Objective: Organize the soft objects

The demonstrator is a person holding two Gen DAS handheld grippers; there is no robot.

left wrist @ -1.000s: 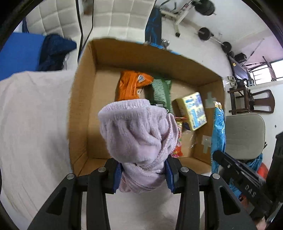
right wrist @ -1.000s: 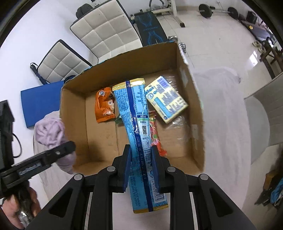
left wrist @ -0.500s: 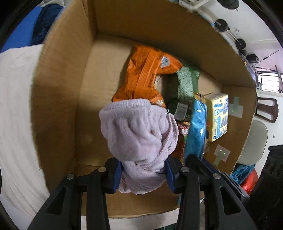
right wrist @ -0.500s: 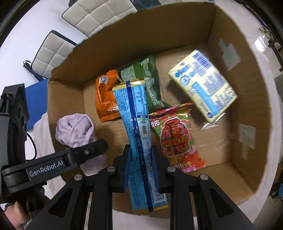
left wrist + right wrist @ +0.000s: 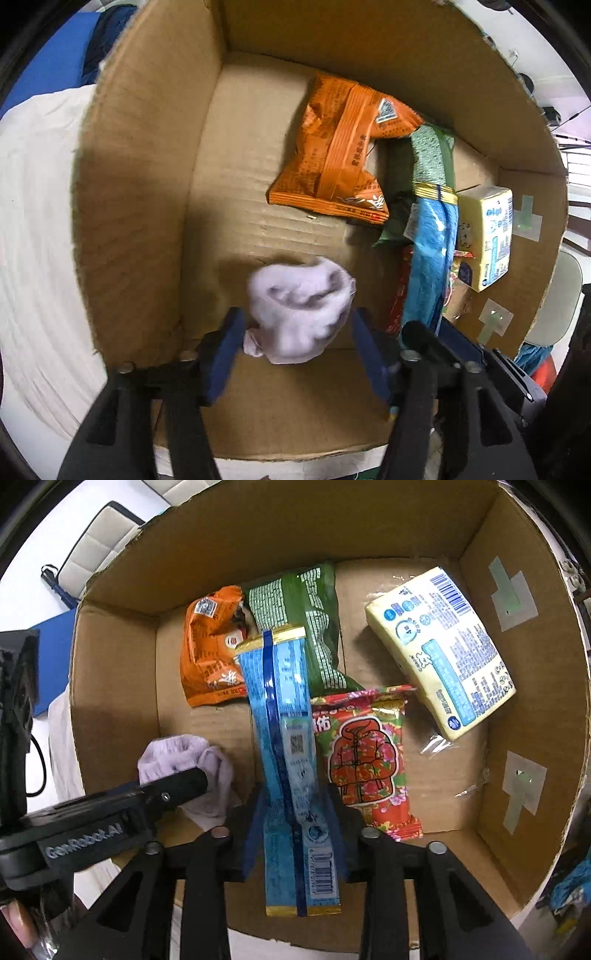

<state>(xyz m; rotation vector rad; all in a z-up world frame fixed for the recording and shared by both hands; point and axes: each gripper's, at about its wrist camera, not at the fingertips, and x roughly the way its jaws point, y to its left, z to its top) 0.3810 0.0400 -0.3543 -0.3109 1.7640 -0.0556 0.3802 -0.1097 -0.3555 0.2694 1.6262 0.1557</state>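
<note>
- The left gripper [image 5: 297,354] stands with its jaws spread wide. The lilac cloth bundle [image 5: 299,310] sits between the blue pads [image 5: 225,349] with a gap on each side; neither pad appears to touch it.
- The cloth bundle is blurred in the left wrist view. Whether it rests on the floor of the cardboard box [image 5: 147,184] or hangs just above it cannot be told. It lies in the near left part of the box, well apart from the packets.
- Handling judgement, cloth bundle: light, soft and compressible, not fragile. It deforms under the pads and may unroll. Take hold across the thick middle of the roll, not at a loose edge.
- The right gripper [image 5: 295,842] has its jaws slightly apart around the long blue packet [image 5: 288,757]. The packet stands between the pads; whether they press on it cannot be told.
- Handling judgement, blue packet: light, with a smooth film skin that is likely slippery. It bends along its length. Take hold low on the body, near the barcode end, across the flat faces.
- Already in the box: an orange packet [image 5: 210,657], a green packet [image 5: 306,620], a red flowered packet [image 5: 365,760] and a yellow tissue pack [image 5: 443,650].
- The blue packet stands over the middle of the box, just beside the red flowered packet.
</note>
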